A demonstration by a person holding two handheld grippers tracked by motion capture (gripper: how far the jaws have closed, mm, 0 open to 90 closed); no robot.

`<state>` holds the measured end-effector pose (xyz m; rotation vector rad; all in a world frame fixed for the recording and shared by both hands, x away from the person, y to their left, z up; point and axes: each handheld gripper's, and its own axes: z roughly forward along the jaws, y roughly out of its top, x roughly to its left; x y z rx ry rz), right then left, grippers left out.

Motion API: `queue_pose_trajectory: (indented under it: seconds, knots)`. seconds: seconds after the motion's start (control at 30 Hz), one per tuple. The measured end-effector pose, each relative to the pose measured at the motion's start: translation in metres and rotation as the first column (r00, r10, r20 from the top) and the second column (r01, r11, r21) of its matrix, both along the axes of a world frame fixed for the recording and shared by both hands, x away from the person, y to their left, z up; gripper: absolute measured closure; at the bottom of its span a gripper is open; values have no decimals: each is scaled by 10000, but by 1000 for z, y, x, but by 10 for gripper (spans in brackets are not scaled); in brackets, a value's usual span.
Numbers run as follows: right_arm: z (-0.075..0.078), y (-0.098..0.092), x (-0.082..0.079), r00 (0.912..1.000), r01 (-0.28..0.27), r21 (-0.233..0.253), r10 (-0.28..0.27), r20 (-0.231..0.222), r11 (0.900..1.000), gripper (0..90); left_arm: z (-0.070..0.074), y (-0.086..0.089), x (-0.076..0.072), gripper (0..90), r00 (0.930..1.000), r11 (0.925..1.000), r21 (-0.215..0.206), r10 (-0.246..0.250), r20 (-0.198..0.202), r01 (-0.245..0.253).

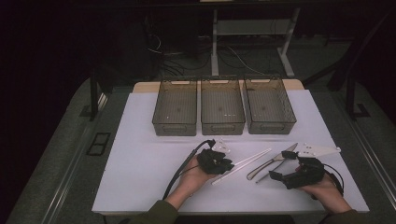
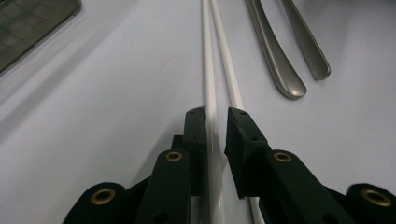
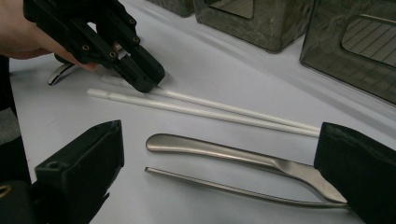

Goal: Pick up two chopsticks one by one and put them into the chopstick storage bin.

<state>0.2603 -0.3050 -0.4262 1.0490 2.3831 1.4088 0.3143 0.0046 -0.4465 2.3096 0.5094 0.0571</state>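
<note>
Two white chopsticks (image 1: 252, 157) lie side by side on the white mat. My left gripper (image 1: 229, 166) is low over their near end. In the left gripper view its jaws (image 2: 215, 112) stand narrow, shut on one chopstick (image 2: 208, 56), while the other chopstick (image 2: 226, 56) runs under the right jaw. The right gripper view shows that gripper (image 3: 144, 79) pinching the farther chopstick (image 3: 233, 107). My right gripper (image 1: 281, 165) is open wide. Its jaws (image 3: 219, 172) flank a metal knife (image 3: 224, 151) and a thin metal utensil (image 3: 224, 186) without touching them.
Three empty dark see-through bins (image 1: 222, 125) stand in a row at the back of the mat (image 1: 140, 177). Two of the bins (image 3: 261, 23) are close behind the chopsticks. The metal handles (image 2: 275, 56) lie just right of the chopsticks.
</note>
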Motion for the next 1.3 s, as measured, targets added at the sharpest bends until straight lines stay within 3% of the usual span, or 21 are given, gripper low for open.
queue_pose_trajectory:
  seconds: [0.13, 0.3, 0.37, 0.83, 0.93, 1.3]
  knots:
    - [0, 0, 0, 10000, 12, -3, -12, -12, 10000, 16, -1, -3, -3, 808, 9994, 9997, 237, 20, 332, -28]
    - [0, 0, 0, 10000, 8, -5, -8, -8, 10000, 16, -2, -4, -3, 829, 9995, 9995, 117, 275, 169, -277]
    - [0, 0, 0, 10000, 11, 0, -11, -14, 10000, 16, -1, -4, -2, 832, 9995, 9993, 262, 280, 122, -283]
    - [0, 0, -1, 10000, -15, 3, 15, 11, 10000, 16, 3, -4, -5, 838, 9984, 9980, 449, 438, 370, -454]
    - [0, 0, -1, 10000, -9, 11, 9, 15, 10000, 16, 6, -2, -5, 838, 9980, 9983, 421, 394, 490, -415]
    - [-5, 1, -2, 9997, 185, 36, -186, 187, 9998, 52, 17, 4, -7, 838, 9980, 9986, -106, 523, 365, -519]
